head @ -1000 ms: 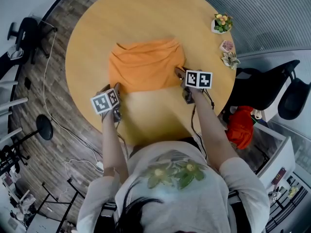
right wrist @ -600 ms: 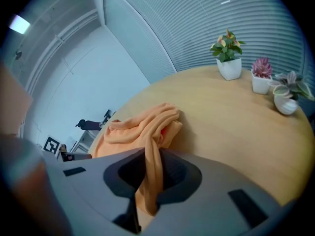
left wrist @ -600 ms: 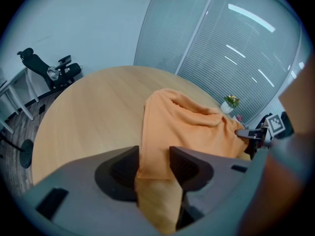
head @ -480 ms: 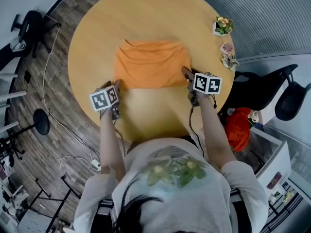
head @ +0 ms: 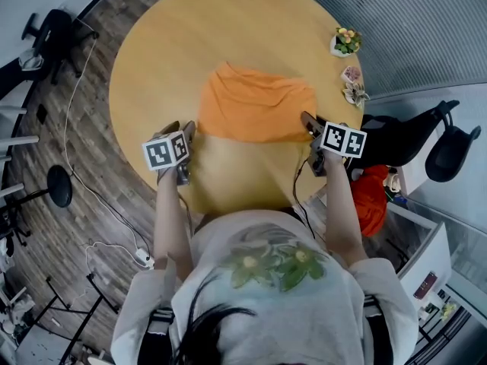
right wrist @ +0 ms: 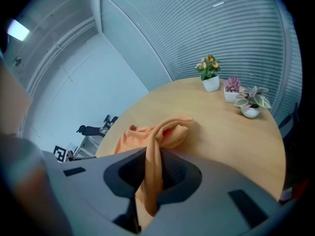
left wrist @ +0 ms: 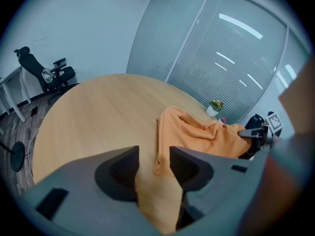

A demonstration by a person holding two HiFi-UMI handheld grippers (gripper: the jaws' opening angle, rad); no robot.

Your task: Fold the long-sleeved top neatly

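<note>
Shows the orange long-sleeved top (head: 257, 111) folded into a rumpled block on the near right part of a round wooden table (head: 175, 44), its two near corners drawn up to the jaws. Keeps sleeves and collar out of sight inside the folds; loses the nearest stretch of cloth behind the jaws in both gripper views. Against a second ago, finds the top shifted toward the right of the head view and pulled narrower, with a peak pushed up at its far left corner, and the right hand carried the same way. Has the left gripper (head: 187, 132) pinching a thick fold at the near left corner, jaws fairly wide with cloth filling the gap. Has the right gripper (head: 307, 119) clamped on a thin pleat at the near right corner, jaws nearly together after closing down just now. Leaves three small potted plants (head: 354, 74) at the table's far right edge, apart from the cloth, and a black office chair (head: 47, 30) on the wood floor beyond the table's left.
</note>
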